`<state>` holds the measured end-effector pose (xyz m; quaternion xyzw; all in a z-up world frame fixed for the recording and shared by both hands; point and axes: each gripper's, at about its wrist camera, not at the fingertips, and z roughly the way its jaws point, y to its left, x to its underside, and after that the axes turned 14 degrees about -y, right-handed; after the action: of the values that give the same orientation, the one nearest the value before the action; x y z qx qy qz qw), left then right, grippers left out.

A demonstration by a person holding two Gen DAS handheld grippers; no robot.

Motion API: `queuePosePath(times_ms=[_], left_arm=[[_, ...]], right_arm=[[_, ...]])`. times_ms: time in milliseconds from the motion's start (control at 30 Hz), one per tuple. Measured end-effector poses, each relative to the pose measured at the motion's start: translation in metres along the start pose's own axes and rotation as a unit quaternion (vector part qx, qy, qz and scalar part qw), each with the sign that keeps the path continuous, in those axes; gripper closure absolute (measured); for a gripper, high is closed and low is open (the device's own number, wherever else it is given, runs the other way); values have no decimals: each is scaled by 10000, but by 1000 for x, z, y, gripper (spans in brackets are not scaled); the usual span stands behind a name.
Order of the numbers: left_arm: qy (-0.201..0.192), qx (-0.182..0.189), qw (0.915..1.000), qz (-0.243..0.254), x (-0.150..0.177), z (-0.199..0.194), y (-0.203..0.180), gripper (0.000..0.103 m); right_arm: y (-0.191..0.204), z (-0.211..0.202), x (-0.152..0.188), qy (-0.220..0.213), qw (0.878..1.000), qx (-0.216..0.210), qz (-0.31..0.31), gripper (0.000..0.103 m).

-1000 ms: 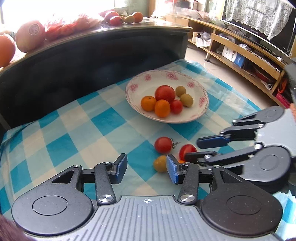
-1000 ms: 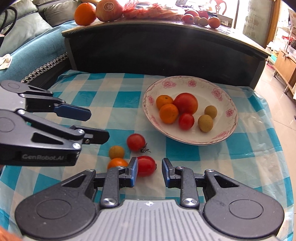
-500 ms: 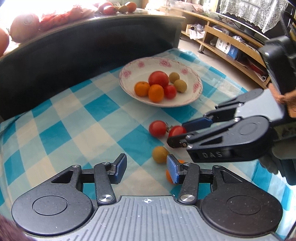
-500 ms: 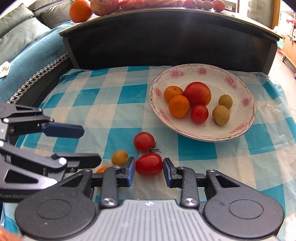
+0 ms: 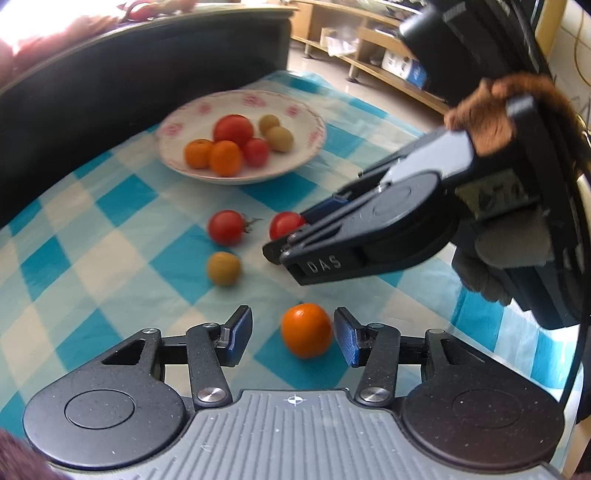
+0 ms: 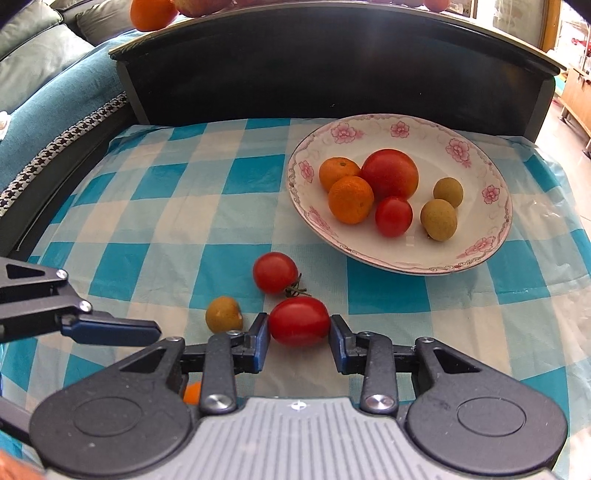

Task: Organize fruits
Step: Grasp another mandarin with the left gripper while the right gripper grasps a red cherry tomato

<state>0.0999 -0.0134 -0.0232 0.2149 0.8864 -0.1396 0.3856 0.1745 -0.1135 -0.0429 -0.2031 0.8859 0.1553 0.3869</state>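
Note:
A flowered white plate (image 6: pixel 491 236) (image 5: pixel 314 140) holds several fruits. On the checked cloth lie a stemmed red tomato (image 6: pixel 275 272) (image 5: pixel 226 227), a brownish-yellow fruit (image 6: pixel 223 314) (image 5: pixel 224 268), an oval red tomato (image 6: pixel 299 321) (image 5: pixel 286 224) and a small orange (image 5: pixel 306 329). My right gripper (image 6: pixel 298 339) has its pads touching both sides of the oval tomato, which rests on the cloth. My left gripper (image 5: pixel 293 339) is open around the small orange; its right pad is next to it, its left pad apart.
A dark raised ledge (image 6: pixel 332 55) runs behind the cloth, with more fruit (image 6: pixel 153 13) on top. A teal sofa (image 6: pixel 44 103) is at the left. Wooden shelves (image 5: pixel 388 62) stand at the right. The right gripper's body (image 5: pixel 388 229) hangs over the cloth.
Both grippers moved forward. The right one came to flank and touch the oval tomato. The left one shifted right, and the small orange now lies between its fingers.

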Motion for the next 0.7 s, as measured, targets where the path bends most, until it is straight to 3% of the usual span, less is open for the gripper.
queuePosePath(times_ms=[300,467,700], left_arm=[[176,71,9997,149,5,12,-12,52],[263,42,9995,172,7,17,-18,62],[257,27,9994,235,5,21,-22,62]], right_arm=[[-14,-15,5,-60,9998,130,122,65],[-19,-22,12,-20,9997,209,100,65],[-26,-40,24,10,9993,357,106,65]])
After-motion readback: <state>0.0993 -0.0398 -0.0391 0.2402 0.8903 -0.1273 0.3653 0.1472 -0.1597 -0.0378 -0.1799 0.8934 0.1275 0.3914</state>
